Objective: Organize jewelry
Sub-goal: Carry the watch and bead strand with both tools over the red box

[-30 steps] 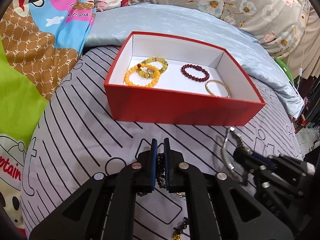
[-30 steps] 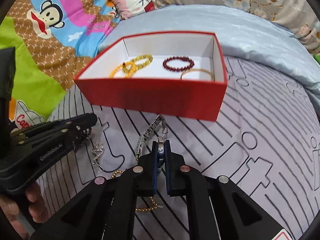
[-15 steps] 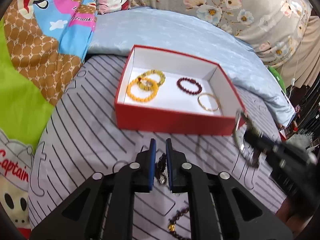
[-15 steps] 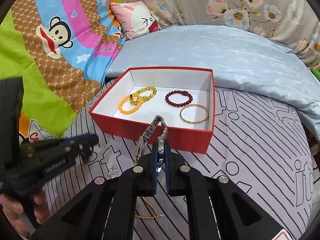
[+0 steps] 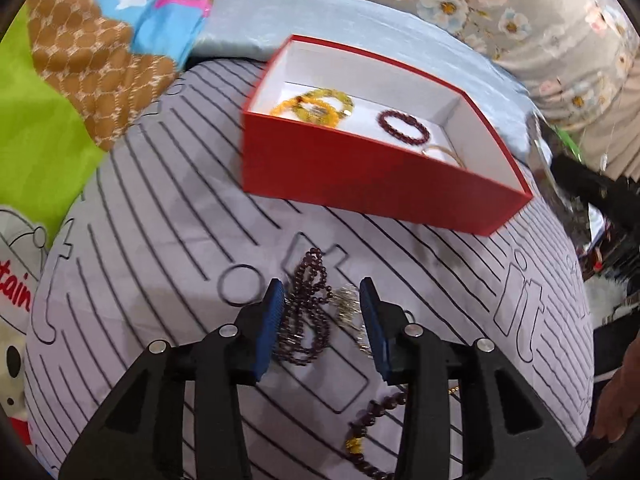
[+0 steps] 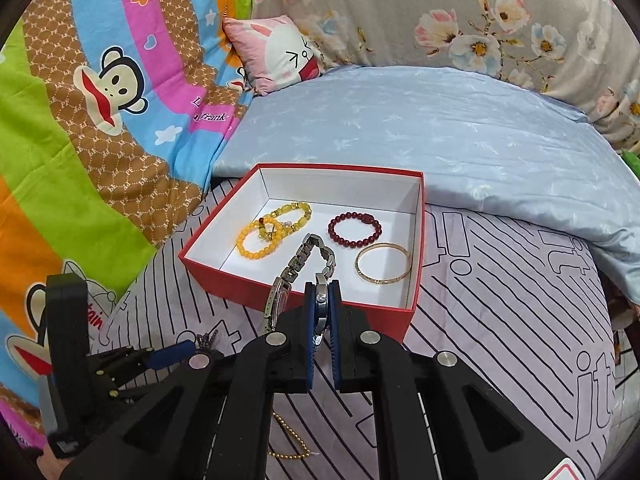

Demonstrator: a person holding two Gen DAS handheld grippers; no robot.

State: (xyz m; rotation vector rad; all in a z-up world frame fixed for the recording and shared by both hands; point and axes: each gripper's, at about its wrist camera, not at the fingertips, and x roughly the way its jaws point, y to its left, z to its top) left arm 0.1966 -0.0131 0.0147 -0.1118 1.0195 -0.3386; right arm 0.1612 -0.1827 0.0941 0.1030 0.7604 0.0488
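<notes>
A red box (image 5: 360,176) (image 6: 248,284) with a white inside holds two yellow bead bracelets (image 6: 272,226), a dark red bead bracelet (image 6: 354,230) and a gold bangle (image 6: 383,262). My left gripper (image 5: 322,304) is open low over the bedsheet, its jaws either side of a dark purple bead strand (image 5: 306,320) and a small silver piece (image 5: 348,304). My right gripper (image 6: 322,294) is shut on a silver metal watch (image 6: 298,276) and holds it above the box's near wall.
More dark beads with a gold bead (image 5: 364,428) and a thin gold chain (image 6: 288,448) lie on the striped grey sheet. A light blue quilt (image 6: 440,132) lies behind the box. A cartoon blanket (image 6: 100,100) is at the left.
My left gripper has opened and let the purple bead strand drop onto the sheet. My right gripper has lifted the watch up and forward over the box's near wall.
</notes>
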